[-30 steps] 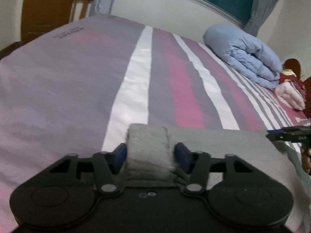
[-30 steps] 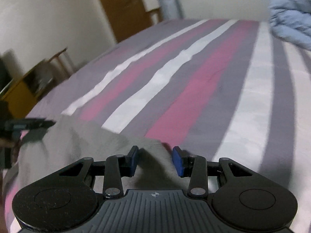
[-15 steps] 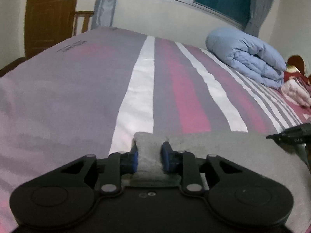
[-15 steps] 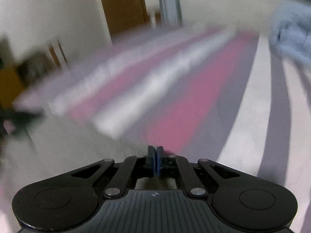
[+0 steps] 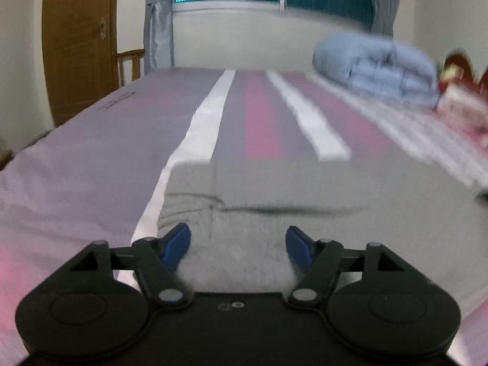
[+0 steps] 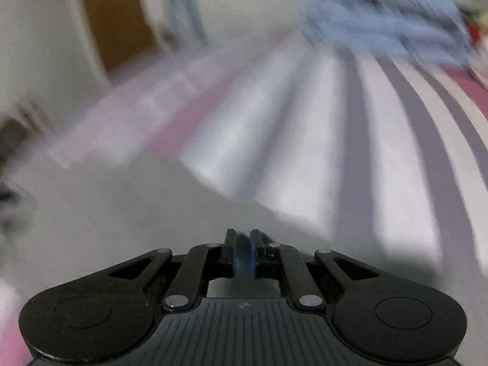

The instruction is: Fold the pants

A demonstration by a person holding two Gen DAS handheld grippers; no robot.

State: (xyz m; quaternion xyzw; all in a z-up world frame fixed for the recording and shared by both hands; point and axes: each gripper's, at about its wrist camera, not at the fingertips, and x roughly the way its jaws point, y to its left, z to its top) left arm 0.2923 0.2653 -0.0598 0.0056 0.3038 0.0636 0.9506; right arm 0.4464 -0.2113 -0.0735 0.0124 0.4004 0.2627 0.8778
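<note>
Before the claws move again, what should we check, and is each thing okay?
1. Right claw pinching grey pants: ok, shut on fabric.
2. Left claw gripping: not ok, open around the pants' edge.
3. Fold lying flat: cannot tell, blurred.
4. Striped bedsheet ahead bare: ok.
5. Blue comforter away from the pants: ok.

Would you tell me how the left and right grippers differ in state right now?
The left gripper is open, its blue fingertips wide apart astride the grey pants; the right gripper is shut on the pants. The left view is fairly sharp, the right heavily blurred. Both are black with blue pads, over the striped bed.
</note>
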